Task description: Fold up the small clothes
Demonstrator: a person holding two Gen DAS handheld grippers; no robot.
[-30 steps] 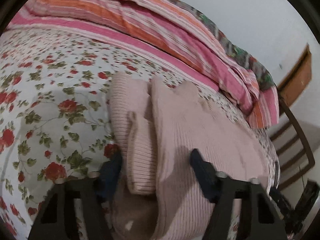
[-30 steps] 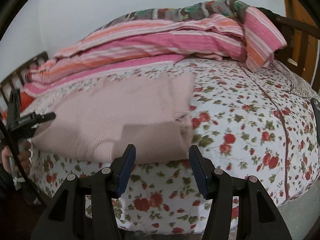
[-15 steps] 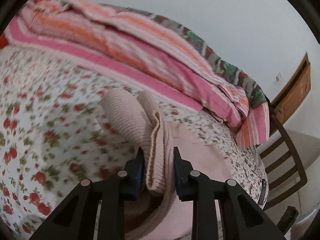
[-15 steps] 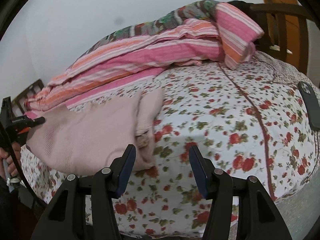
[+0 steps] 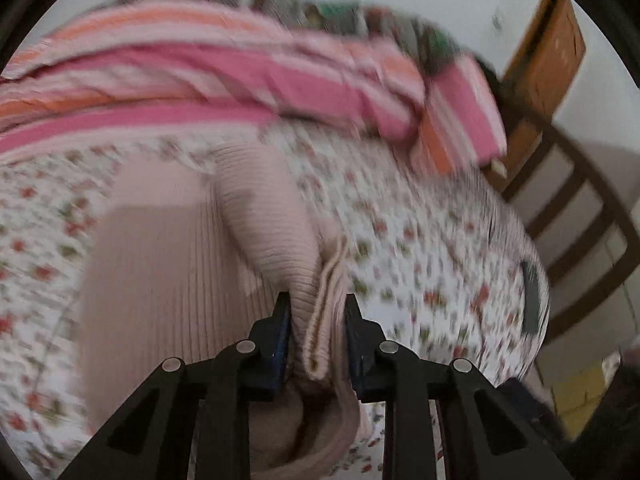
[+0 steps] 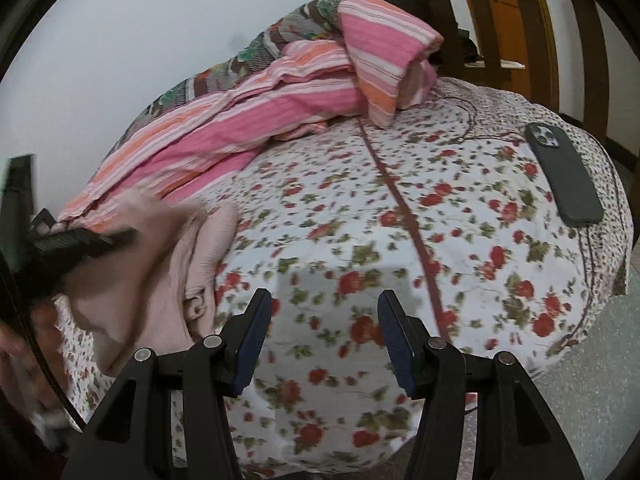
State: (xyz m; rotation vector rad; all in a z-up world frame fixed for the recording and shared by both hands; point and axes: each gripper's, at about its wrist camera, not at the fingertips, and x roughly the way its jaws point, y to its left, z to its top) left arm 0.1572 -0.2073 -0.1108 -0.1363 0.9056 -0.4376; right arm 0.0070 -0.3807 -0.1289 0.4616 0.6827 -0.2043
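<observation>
A pale pink ribbed knit garment [image 5: 176,264] lies on the flowered bed sheet [image 5: 420,240]. My left gripper [image 5: 316,320] is shut on a bunched fold of that garment, with the ribbed cuff edge squeezed between the blue pads [image 5: 280,328]. In the right wrist view the same pink garment [image 6: 160,264] is lifted at the bed's left side, with the left gripper [image 6: 80,240] blurred beside it. My right gripper [image 6: 324,320] hovers open over bare flowered sheet [image 6: 400,240], holding nothing, to the right of the garment.
A pink and orange striped blanket [image 6: 260,120] is heaped along the far side of the bed by the white wall. A dark phone [image 6: 564,176] lies near the right edge. A wooden chair [image 6: 560,40] stands past the bed's end. A hand [image 6: 16,356] shows at lower left.
The left gripper closed on the garment's fold, then swung right with it, lifting the cloth. The right gripper drifted right, away from the garment, still open.
</observation>
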